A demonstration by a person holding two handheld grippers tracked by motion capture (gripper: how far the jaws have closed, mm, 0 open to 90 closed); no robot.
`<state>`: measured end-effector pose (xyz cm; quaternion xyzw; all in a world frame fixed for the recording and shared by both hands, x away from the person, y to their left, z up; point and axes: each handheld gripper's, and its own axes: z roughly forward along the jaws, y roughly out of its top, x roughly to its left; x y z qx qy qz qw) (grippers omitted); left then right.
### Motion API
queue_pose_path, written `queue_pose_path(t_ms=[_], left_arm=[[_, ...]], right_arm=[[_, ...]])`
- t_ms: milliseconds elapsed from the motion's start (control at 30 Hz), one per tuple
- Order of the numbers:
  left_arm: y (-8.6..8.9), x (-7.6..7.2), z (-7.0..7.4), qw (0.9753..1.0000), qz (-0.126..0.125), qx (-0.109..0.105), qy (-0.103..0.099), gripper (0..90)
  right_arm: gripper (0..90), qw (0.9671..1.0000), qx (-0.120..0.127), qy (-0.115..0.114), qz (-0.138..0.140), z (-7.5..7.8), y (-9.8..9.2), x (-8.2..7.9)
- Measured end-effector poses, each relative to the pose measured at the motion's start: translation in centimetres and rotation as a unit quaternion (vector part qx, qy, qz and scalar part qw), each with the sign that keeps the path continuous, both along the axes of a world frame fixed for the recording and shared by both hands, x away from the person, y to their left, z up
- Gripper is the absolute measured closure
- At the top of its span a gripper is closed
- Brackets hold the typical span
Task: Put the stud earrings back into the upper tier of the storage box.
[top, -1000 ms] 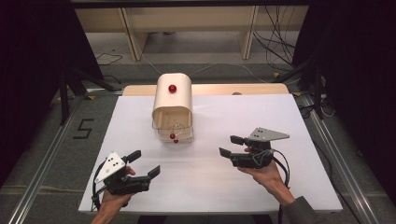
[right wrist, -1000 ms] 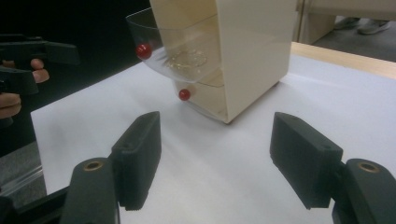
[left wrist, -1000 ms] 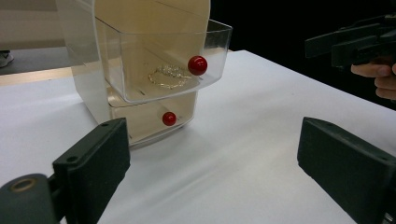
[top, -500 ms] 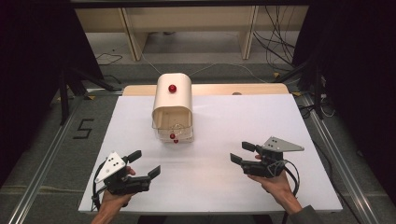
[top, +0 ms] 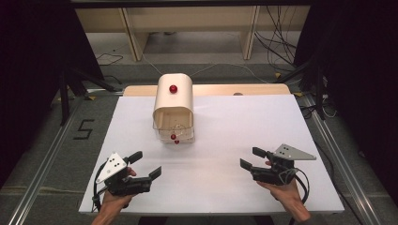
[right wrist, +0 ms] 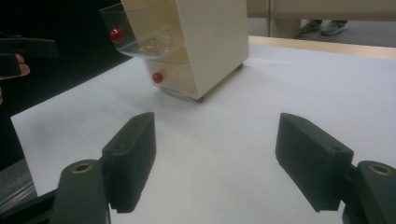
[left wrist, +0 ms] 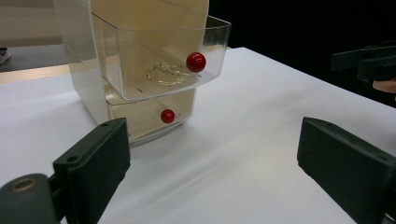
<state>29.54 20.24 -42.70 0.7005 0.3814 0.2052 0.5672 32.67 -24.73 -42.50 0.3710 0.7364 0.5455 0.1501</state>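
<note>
Your left tongs (top: 143, 165) sit low over the near left part of the bench (top: 234, 122), jaws spread wide apart and gripping nothing, pointed toward the middle of the white surface. Your right tongs (top: 249, 158) hover over the near right part, likewise released with a clear gap between the jaws, aimed leftward and holding nothing. The two are well apart from each other, with bare white bench between them. The small cream drawer box (top: 173, 105) stands upright toward the far middle of the bench, well away from both tongs, with a red knob (top: 173, 88) on its rounded top. In the left gripper view, its clear upper drawer (left wrist: 159, 56) is pulled out past the front of the box, carrying a red knob (left wrist: 195, 61) on its front wall, and a thin chain (left wrist: 164, 74) lies coiled on the drawer's floor. Beneath it, the lower drawer (left wrist: 154, 116) sits closed in the box, with its own red knob (left wrist: 167, 115) facing you. In the right gripper view you see the same box (right wrist: 205, 46) from its other side, the open drawer jutting out to the left with the chain faintly visible inside. A floor marking shaped like a 5 (top: 83, 129) lies left of the bench.
</note>
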Motion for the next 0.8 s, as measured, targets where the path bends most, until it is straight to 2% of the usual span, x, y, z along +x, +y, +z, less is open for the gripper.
queue_pose_path(t_ms=[333, 800], left_arm=[[-0.06, 0.08, -0.07, 1.0000, 0.001, 0.004, 0.005, 9.1], [-0.07, 0.09, -0.08, 1.0000, 0.000, 0.004, 0.005, 9.1]], right_arm=[[29.2, 0.9999, 0.002, 0.007, -0.008, -0.53, -0.90, -0.70], [28.4, 0.9999, 0.001, 0.005, -0.011, -0.68, -0.97, -0.57]])
